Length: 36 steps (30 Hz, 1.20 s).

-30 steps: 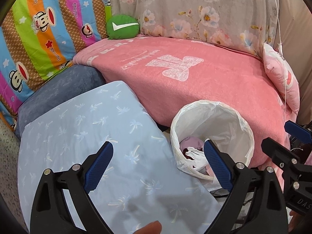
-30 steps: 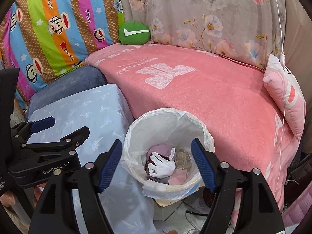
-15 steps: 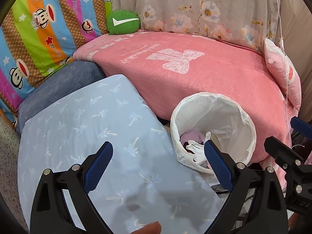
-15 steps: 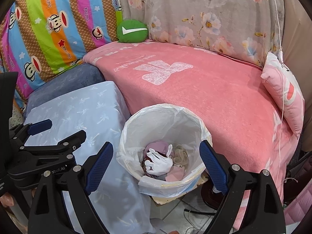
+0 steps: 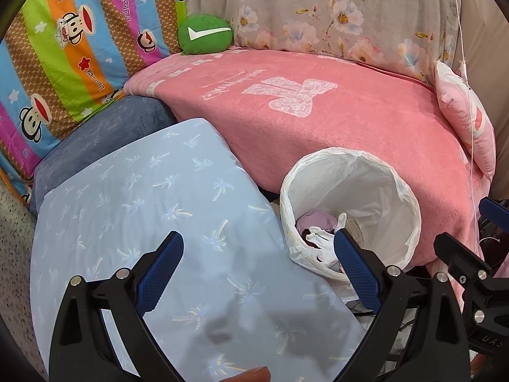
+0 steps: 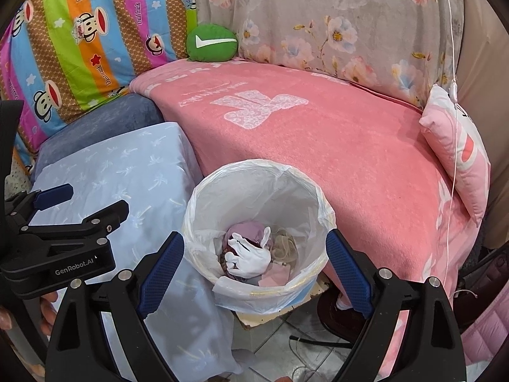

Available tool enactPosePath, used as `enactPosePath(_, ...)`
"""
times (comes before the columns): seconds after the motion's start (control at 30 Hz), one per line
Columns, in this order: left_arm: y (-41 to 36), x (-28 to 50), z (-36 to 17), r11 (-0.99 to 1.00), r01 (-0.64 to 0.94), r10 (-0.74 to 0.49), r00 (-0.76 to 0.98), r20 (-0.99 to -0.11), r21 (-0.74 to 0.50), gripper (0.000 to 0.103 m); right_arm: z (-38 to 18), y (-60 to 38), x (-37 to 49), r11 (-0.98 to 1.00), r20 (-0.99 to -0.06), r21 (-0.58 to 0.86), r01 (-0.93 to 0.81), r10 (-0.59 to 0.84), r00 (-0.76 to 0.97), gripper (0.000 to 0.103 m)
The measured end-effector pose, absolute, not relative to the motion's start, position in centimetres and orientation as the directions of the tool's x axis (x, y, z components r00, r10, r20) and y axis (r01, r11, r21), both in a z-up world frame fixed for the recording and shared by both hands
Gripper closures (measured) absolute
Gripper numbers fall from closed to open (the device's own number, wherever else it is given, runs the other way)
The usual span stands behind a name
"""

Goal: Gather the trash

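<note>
A round bin lined with a white plastic bag (image 6: 203, 200) stands on the floor between the pink bed and a light blue cushion. Inside lie a white glove (image 6: 249, 256), a purple piece (image 6: 246, 230) and other scraps. The bin also shows in the left wrist view (image 5: 410, 203). My right gripper (image 6: 254, 264) is open and empty, hovering above the bin's near rim. My left gripper (image 5: 257, 261) is open and empty above the blue cushion, left of the bin. It also shows in the right wrist view (image 6: 79, 200) at the left edge.
A pink blanket (image 6: 318, 133) covers the bed. The light blue palm-print cushion (image 5: 133, 210) lies on a dark blue one (image 5: 105, 127). A green round pillow (image 6: 211, 43), a striped monkey-print cover (image 6: 79, 38), a pink pillow (image 6: 458, 149) and a hanging white cord (image 6: 453, 63) surround it. Cables lie on the tiled floor (image 6: 286, 343).
Both grippers have drawn back and up slightly, so the bin sits a little farther away. The right gripper's jaws have opened wider. The trash in the bin has not moved.
</note>
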<state>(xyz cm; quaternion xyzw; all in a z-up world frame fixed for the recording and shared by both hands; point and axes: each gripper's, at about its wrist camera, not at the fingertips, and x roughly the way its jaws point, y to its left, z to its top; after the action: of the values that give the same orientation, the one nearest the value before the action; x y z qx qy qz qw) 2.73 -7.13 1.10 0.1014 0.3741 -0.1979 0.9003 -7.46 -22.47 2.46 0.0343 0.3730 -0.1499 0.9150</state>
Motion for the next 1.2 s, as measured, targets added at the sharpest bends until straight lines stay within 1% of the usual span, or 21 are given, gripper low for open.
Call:
enactPosePath(0.63, -8.1, 2.2, 0.6, 0.906, 0.421, -0.252, 0.623, -0.74, 0.046, 0.012, 1.9, -22.6, -7.5, 0.95, -0.707, -0.065, 0.306, -0.26, 0.658, 0.016)
enactPosePath(1.2, -8.2, 2.1, 0.3, 0.912, 0.408, -0.244, 0.622, -0.744, 0.042, 0.012, 1.7, -22.8, -7.6, 0.95, -0.711, -0.068, 0.306, -0.261, 0.653, 0.016)
